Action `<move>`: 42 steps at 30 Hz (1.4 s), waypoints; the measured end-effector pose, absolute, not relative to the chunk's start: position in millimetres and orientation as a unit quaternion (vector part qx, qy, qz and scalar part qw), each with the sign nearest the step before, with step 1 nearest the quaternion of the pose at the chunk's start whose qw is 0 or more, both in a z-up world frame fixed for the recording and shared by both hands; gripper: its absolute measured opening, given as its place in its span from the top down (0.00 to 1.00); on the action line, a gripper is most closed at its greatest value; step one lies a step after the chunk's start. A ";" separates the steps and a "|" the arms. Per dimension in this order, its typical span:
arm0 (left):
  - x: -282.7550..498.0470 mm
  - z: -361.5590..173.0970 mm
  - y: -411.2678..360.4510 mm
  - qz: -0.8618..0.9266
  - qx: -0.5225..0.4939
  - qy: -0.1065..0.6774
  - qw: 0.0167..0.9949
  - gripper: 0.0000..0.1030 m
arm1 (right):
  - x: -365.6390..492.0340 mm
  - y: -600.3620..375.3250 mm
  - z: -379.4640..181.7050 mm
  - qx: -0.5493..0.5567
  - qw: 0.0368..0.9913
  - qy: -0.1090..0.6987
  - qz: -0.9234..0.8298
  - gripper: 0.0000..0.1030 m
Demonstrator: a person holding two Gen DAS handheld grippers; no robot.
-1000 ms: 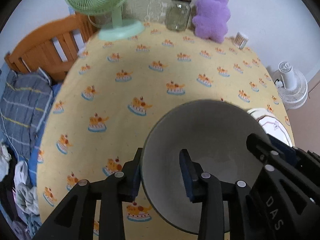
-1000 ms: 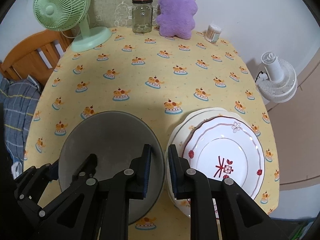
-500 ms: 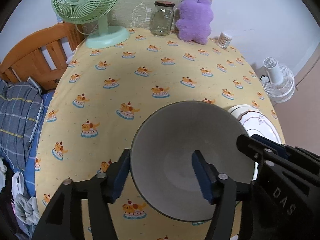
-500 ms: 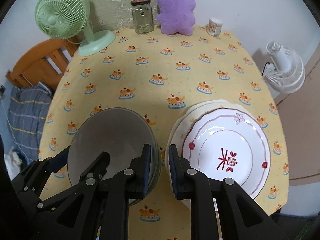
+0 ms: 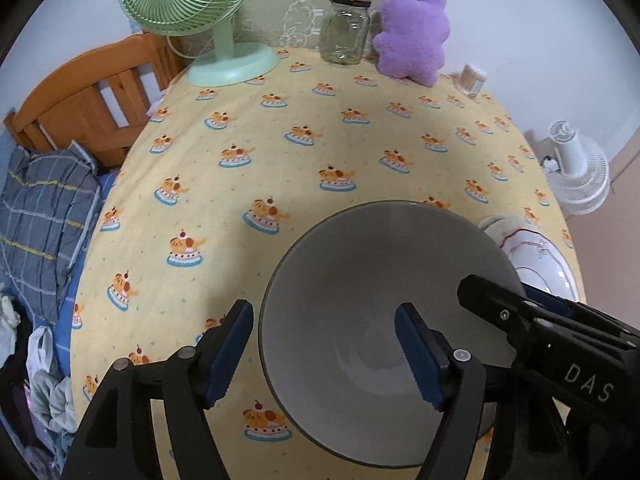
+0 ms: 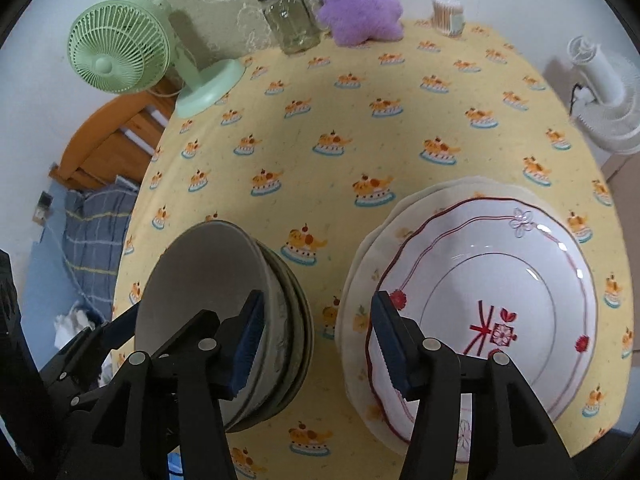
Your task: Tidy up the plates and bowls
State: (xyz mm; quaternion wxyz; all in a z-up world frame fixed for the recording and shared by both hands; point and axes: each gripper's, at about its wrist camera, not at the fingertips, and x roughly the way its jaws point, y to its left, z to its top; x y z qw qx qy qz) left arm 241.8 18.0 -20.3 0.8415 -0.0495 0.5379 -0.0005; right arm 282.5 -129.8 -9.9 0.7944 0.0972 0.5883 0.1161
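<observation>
A grey bowl (image 5: 380,272) sits on top of a nest of bowls (image 6: 292,320) near the table's front edge. My left gripper (image 5: 324,354) straddles its left rim, one pad outside and one inside. Its jaws are opening and neither pad presses on the rim. The right gripper (image 6: 320,344) hangs over the gap between the bowls and a stack of plates (image 6: 500,280). Those jaws are opening too, with nothing between them. The top plate is white with red trim. In the left wrist view, the right gripper's black body (image 5: 560,340) hides the bowl's right side.
The yellow patterned tablecloth (image 5: 320,140) covers the table. Along the back stand a green fan (image 5: 188,0), a glass jar (image 5: 346,32), a purple plush toy (image 5: 412,36) and a cotton swab tub (image 5: 472,80). A wooden bed frame (image 5: 88,108) is left, a white fan (image 5: 576,176) right.
The left gripper has let go of the grey bowl's rim and its jaws have spread. The right gripper, shut before, has opened and swung so the bowls show from the side.
</observation>
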 end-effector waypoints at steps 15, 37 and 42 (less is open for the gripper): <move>247.0 -37.8 16.3 0.046 -0.035 0.567 0.822 0.27 | 291.9 -125.0 -27.9 0.088 0.769 0.608 0.178 0.61; 261.3 -52.3 25.8 -0.066 -0.018 0.579 0.812 0.27 | 284.6 -118.2 -46.2 0.164 0.748 0.630 0.128 0.69; 266.0 -55.2 26.0 -0.094 -0.026 0.579 0.809 0.27 | 282.9 -121.5 -48.7 0.186 0.746 0.628 0.123 0.69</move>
